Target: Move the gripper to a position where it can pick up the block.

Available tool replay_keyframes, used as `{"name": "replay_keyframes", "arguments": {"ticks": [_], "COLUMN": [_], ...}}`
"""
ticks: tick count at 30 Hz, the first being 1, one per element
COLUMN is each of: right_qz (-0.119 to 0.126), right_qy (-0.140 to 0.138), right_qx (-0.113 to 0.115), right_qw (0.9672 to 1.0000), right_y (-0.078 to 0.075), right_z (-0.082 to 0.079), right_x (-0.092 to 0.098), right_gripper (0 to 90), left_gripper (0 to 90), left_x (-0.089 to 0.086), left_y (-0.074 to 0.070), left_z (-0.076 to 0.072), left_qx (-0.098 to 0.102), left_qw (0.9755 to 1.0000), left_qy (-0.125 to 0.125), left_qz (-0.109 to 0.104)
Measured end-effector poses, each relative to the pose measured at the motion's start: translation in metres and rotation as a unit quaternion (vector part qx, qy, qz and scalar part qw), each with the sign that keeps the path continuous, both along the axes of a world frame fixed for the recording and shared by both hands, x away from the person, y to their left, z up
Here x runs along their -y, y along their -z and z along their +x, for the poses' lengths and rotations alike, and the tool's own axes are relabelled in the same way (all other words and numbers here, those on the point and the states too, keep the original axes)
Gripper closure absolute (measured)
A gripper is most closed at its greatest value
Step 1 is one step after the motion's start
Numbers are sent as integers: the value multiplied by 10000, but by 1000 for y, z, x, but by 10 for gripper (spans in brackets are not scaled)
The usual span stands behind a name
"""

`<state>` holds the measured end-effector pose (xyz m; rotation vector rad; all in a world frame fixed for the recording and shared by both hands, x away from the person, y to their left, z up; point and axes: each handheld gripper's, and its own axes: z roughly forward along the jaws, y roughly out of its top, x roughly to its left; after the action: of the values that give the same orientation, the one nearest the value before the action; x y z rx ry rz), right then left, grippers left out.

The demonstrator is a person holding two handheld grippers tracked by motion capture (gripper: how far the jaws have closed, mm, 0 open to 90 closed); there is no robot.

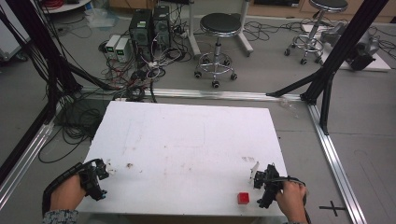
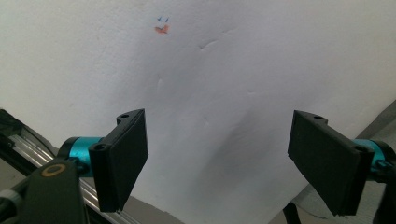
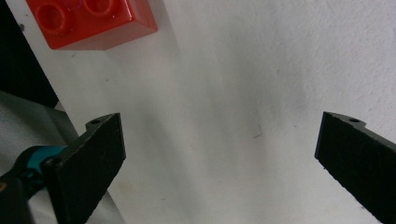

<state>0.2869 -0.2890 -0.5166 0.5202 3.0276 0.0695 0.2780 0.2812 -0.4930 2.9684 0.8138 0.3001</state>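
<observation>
Below, white table (image 1: 187, 140), red brick (image 1: 243, 198) near right tongs (image 1: 261, 179); both tongs gape empty; stools (image 1: 219, 28) behind.

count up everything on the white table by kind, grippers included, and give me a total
Red toy brick: 1
Handheld grippers: 2, the left gripper at the table's near left corner and the right gripper near the brick, both with jaws wide apart
Total: 3
</observation>
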Motion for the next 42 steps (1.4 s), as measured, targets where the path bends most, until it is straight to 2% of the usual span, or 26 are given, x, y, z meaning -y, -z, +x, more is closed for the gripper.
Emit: {"name": "replay_keyframes", "arguments": {"ticks": [12, 27, 30, 33, 38, 42], "right_qz": [-21, -65, -91, -74, -75, 2], "right_qy": [-75, -653, -872, -942, -1321, -1492], "right_qx": [30, 146, 190, 186, 33, -14], "right_qw": [10000, 9977, 9960, 9953, 9912, 9888], "right_y": [-1, -9, -12, -13, -12, -10], "right_z": [-2, -7, -8, -10, -13, -15], "right_x": [2, -9, -14, -18, -26, -36], "right_gripper": [8, 8, 8, 8, 8, 8], "left_gripper": [204, 206, 206, 206, 206, 206], "left_x": [1, 1, 2, 2, 4, 5], "left_y": [0, -2, -2, -2, -2, -2], "left_z": [0, -1, -1, 0, 0, -1], "left_qx": [-4, 61, 60, 56, 66, 50], "left_qw": [10000, 10000, 10000, 10000, 10000, 10000], "left_qy": [17, 6, 9, 14, 44, 43], "left_qz": [-34, -43, -43, -33, -31, -44]}}
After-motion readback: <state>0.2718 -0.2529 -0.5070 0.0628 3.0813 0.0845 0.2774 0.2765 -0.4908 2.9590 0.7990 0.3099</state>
